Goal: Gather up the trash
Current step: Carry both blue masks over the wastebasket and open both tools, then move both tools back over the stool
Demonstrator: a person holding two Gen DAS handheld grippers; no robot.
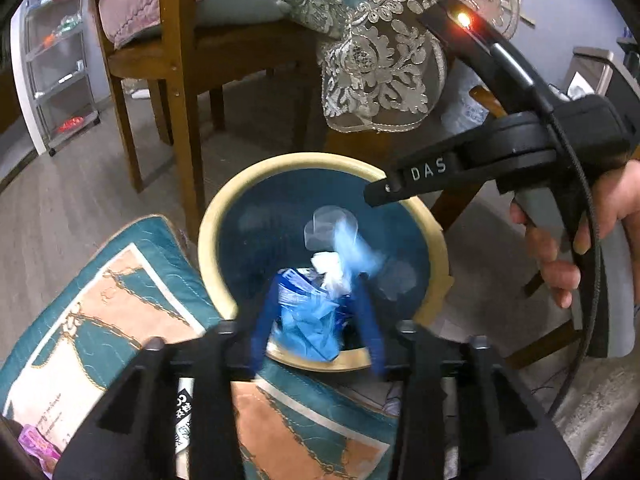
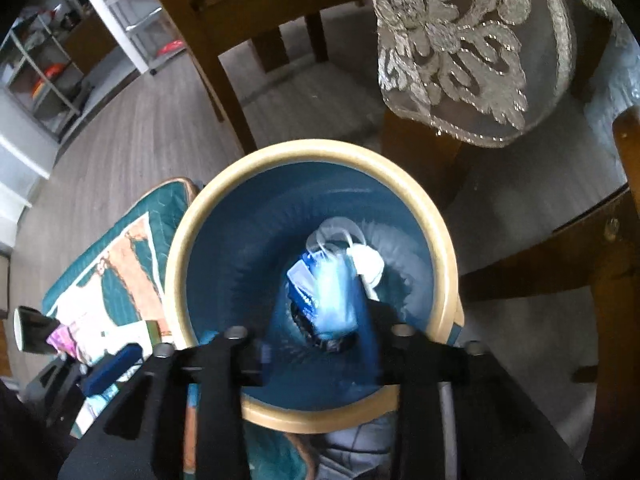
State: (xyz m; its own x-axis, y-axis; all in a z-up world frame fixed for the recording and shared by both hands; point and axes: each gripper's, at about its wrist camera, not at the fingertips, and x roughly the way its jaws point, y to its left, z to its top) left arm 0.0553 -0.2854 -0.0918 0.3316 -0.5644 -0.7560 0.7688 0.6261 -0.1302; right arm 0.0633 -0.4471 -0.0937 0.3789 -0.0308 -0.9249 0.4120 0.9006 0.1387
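A round bin (image 1: 224, 216) with a tan rim and blue liner stands on the floor; it also shows in the right wrist view (image 2: 400, 176). In it lie a clear plastic cup (image 1: 326, 226) and a white crumpled tissue (image 2: 366, 262). My left gripper (image 1: 318, 304) is over the bin's near rim, its blue fingers shut on a crumpled blue wrapper (image 1: 308, 320). My right gripper (image 2: 326, 312) is over the bin's mouth, shut on a light blue wrapper (image 2: 330, 296). The right gripper's body (image 1: 520, 148) shows in the left wrist view, above the bin's far right rim.
A teal and peach cushion (image 1: 100, 300) lies left of the bin. Wooden chair legs (image 1: 180, 120) stand behind it, and a lace tablecloth (image 1: 380, 72) hangs above. A shelving unit (image 1: 60, 68) is at far left. A pink packet (image 2: 64, 338) lies on the cushion.
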